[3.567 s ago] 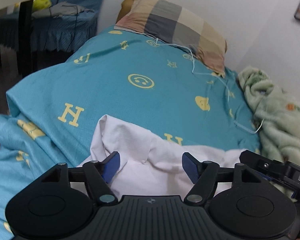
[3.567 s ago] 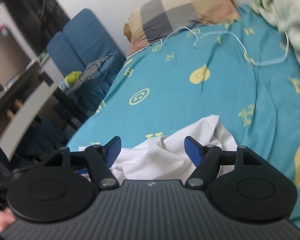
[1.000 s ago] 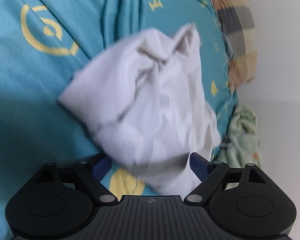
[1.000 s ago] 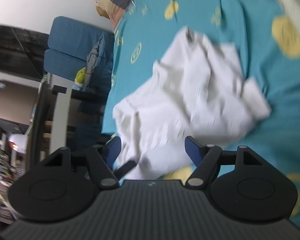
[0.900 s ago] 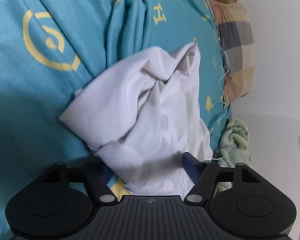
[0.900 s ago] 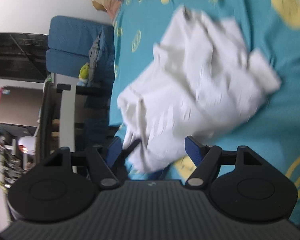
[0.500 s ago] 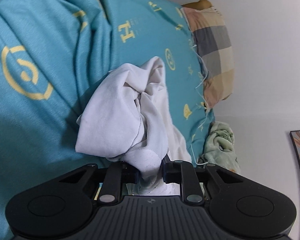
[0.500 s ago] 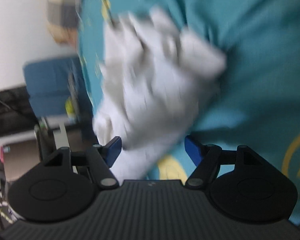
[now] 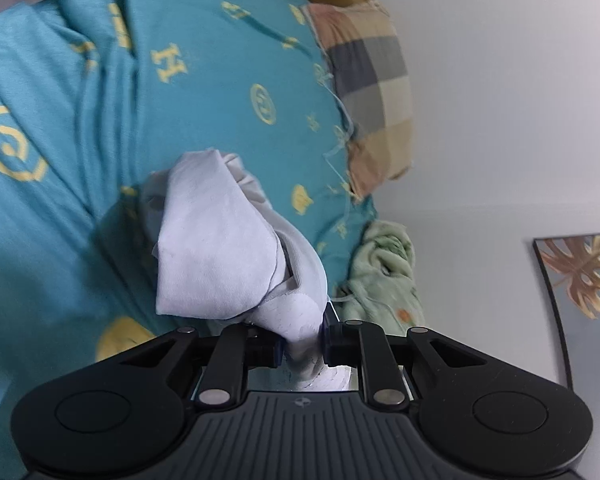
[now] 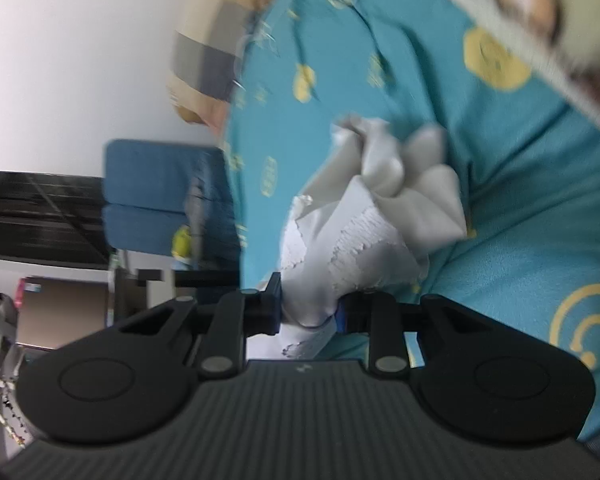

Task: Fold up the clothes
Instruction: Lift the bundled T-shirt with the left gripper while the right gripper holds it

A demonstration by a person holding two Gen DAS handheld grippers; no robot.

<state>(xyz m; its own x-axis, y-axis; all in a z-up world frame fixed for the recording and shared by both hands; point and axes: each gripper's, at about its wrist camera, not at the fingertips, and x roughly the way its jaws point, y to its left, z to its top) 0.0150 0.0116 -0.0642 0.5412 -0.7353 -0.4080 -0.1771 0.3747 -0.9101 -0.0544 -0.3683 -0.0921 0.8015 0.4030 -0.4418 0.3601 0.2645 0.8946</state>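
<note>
A crumpled white garment [image 9: 220, 248] hangs bunched over the teal bedsheet [image 9: 40, 240] with yellow prints. My left gripper [image 9: 302, 340] is shut on one edge of the garment, with cloth pinched between its blue pads. In the right wrist view the same white garment [image 10: 364, 232] is bunched, and my right gripper [image 10: 308, 312] is shut on another part of it. The cloth is lifted off the bed in both views. The right wrist view is blurred.
A checked pillow [image 9: 376, 80] lies at the head of the bed by the white wall. A pale green blanket [image 9: 384, 276] is piled at the bed's far side. A blue chair [image 10: 160, 196] and dark furniture stand beside the bed. A framed picture [image 9: 580, 280] hangs on the wall.
Both grippers were open around the white garment a second ago. The left closed on it first, then the right, and the cloth is now pulled up and bunched.
</note>
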